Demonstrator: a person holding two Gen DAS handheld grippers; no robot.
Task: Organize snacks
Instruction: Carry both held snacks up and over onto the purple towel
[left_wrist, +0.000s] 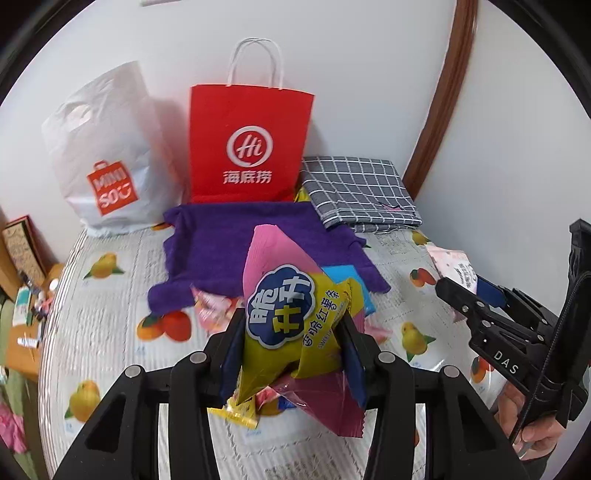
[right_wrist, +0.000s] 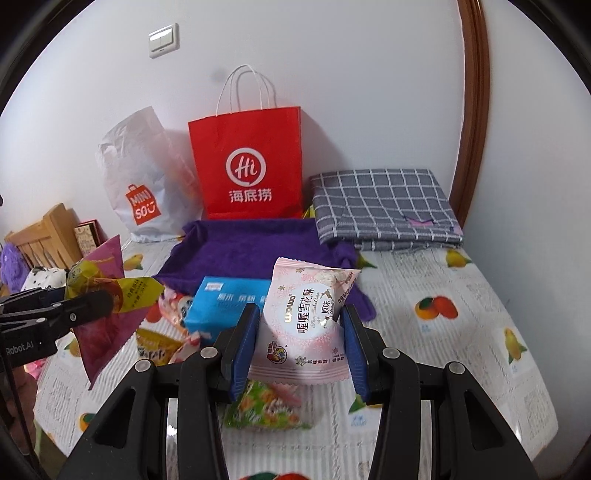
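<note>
The left gripper (left_wrist: 291, 343) is pinching a yellow snack packet (left_wrist: 291, 314) together with a pink packet (left_wrist: 273, 258) behind it; the jaws are pressing on both sides of the bundle, and the bundle is hanging clear of the counter (left_wrist: 110, 332). The right gripper (right_wrist: 301, 339) is pinching a pale pink snack packet (right_wrist: 310, 321), jaws closed against its two side edges, also lifted off the counter.

The relation governing the coming move is judged to be the line from each held packet to the red paper bag (left_wrist: 251, 147), assuming that bag is the collection point. In both wrist views the bag is standing upright against the wall, straight ahead of the jaws and beyond the purple cloth (left_wrist: 258, 240), its mouth facing up and above the level of the held packets. The white plastic bag (left_wrist: 107, 155) is standing just to its left, the folded checked cloth (left_wrist: 358, 192) to its right.

The yellow packet's long axis is running up and away from the jaws, tilted slightly left. The pale pink packet is lying nearly upright between its jaws.

Neither hand is clearly nearer to the bag. More packets (right_wrist: 229, 306) are lying on the counter below both grippers.
</note>
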